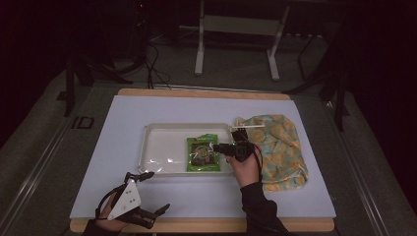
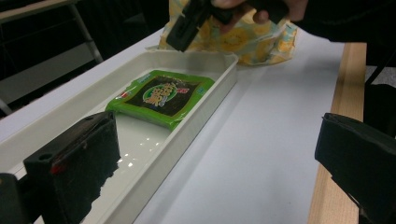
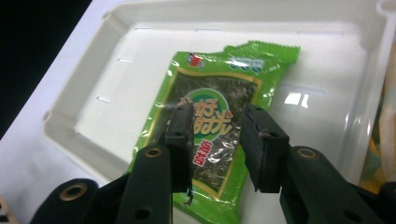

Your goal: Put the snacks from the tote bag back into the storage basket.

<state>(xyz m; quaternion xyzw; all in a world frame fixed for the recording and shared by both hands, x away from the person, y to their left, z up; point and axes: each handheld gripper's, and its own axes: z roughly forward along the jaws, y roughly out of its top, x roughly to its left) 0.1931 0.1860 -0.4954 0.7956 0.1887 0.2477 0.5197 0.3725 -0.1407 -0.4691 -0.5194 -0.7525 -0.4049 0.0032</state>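
The green seaweed packet (image 3: 212, 135) lay flat in the right part of the white tray (image 1: 157, 147), its dark window and yellow lettering facing up. Your right gripper (image 1: 221, 147) hung just above it, pointing down, jaws partly parted and holding nothing. Your left gripper (image 1: 150, 192) rested near the table's front edge, wide open and empty.
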